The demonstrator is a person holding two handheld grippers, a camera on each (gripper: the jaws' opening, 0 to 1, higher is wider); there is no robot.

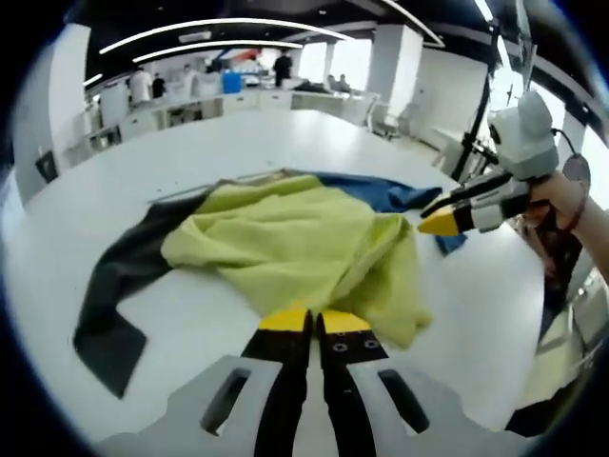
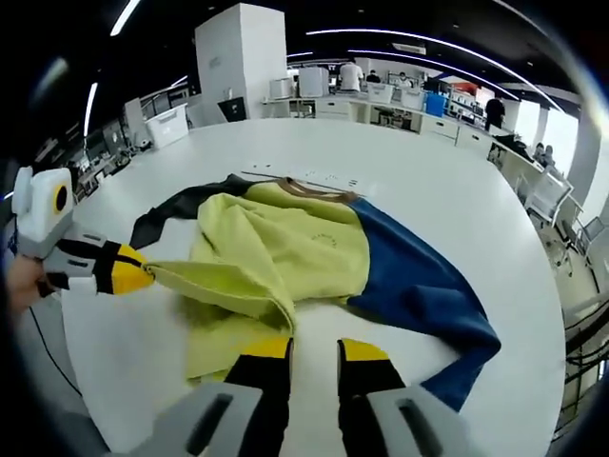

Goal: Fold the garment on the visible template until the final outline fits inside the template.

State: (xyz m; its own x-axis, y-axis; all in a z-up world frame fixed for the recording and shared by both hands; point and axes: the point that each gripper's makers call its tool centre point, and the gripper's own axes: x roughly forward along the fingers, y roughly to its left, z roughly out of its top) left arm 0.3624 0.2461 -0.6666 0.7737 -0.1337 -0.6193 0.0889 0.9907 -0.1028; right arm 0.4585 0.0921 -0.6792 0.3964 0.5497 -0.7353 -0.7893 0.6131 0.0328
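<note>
A garment with a yellow-green body, a black sleeve and a blue side lies bunched on the white table. My left gripper is shut, its yellow tips pinching the garment's near edge. From the right gripper view, that left gripper holds a fold of yellow-green cloth pulled out to a point. My right gripper stands open over bare table, just short of the garment's front edge. It also shows in the left gripper view as the right gripper hovering by the blue part.
A brown collar faces the far side, with pale sheets or marks on the table beyond it. A hand holds the right gripper. Desks, people and white pillars stand far behind the table.
</note>
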